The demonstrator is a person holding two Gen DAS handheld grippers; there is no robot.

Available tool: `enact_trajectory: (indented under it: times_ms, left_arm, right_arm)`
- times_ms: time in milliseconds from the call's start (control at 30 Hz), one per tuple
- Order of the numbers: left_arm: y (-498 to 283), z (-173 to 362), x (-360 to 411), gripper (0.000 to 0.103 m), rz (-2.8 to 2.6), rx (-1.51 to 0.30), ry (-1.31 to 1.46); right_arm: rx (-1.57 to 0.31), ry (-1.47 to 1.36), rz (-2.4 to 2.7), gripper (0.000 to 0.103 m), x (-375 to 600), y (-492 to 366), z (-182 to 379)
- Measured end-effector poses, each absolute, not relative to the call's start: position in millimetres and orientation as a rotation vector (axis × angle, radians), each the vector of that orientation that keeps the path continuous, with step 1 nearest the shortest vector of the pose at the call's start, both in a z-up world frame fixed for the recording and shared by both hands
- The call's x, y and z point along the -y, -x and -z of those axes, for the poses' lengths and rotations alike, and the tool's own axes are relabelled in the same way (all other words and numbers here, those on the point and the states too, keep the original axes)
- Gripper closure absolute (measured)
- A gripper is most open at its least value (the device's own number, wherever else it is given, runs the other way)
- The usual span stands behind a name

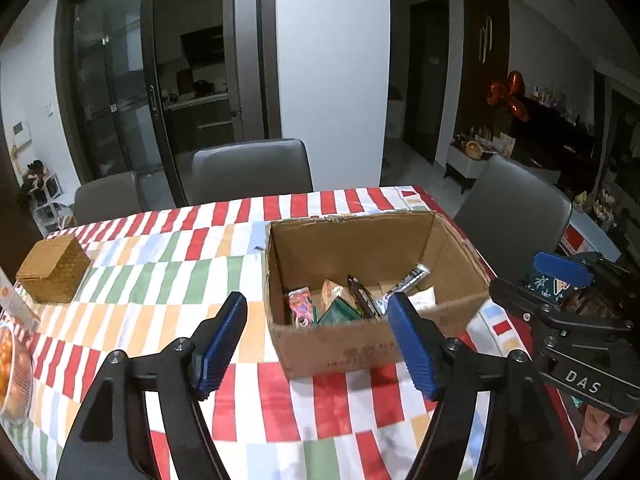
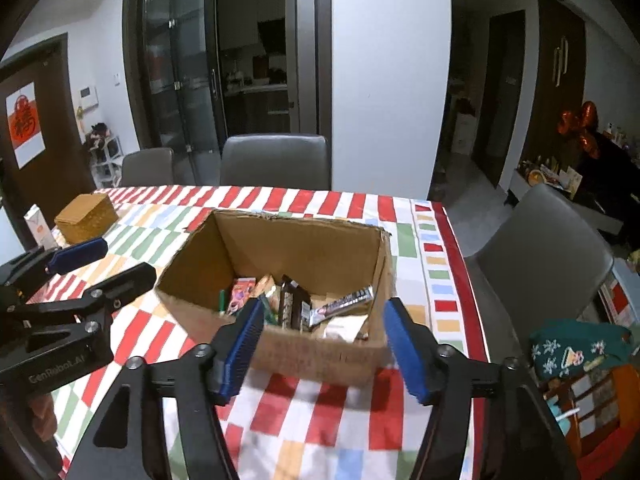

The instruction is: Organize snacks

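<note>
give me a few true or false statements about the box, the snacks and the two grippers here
1. The cardboard box is open at the top. True.
2. The box holds no snacks. False: several snack packets lie inside it.
3. The left gripper is open with nothing between its pads. True.
4. The right gripper is clamped on a snack bar. False: it is open and holds nothing.
5. A woven box sits on the tablecloth apart from the cardboard box. True.
6. The tablecloth is plain white. False: it has red, green, orange and blue blocks.
</note>
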State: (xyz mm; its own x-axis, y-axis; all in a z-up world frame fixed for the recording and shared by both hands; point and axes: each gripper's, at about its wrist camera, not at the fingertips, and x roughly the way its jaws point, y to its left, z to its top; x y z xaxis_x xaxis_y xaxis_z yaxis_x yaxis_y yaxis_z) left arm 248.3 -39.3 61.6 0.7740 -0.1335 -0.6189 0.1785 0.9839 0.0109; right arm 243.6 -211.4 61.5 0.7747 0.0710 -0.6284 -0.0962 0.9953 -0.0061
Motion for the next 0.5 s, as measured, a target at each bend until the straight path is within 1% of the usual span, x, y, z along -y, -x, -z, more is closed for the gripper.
enact_trajectory:
  times_ms: [33,100,233,300,500]
  left_arm:
    - [-237.1,-61.8,38.5,0.026,0.163,-0.649,-0.065]
    - [-223.4,-61.3,35.7,0.022,0.153,-0.626,-0.06]
    - [-191.7,-58.7,35.0,0.016,0.127,-0.583,-0.081]
    - [-175.0,-56.4,33.1,0.012,0.117,-0.558,-0.086]
    - [-135.0,-53.9,29.4,0.005,0.1,-0.504,-0.1]
  right_arm:
    - [-0.669,0.038,-0.086,0.035,211.7,-234.2,-62.1]
    - [-0.647,0.04,-0.076,0.029,212.9,-216.9,-62.2]
    - [-0.596,0.052,-0.039,0.024,215.3,-181.1,-61.0]
    - [-0.57,0.048,-0.027,0.021,216.6,-163.2,-59.9]
    - [-0.526,0.036,-0.005,0.019,218.0,-122.0,-56.1]
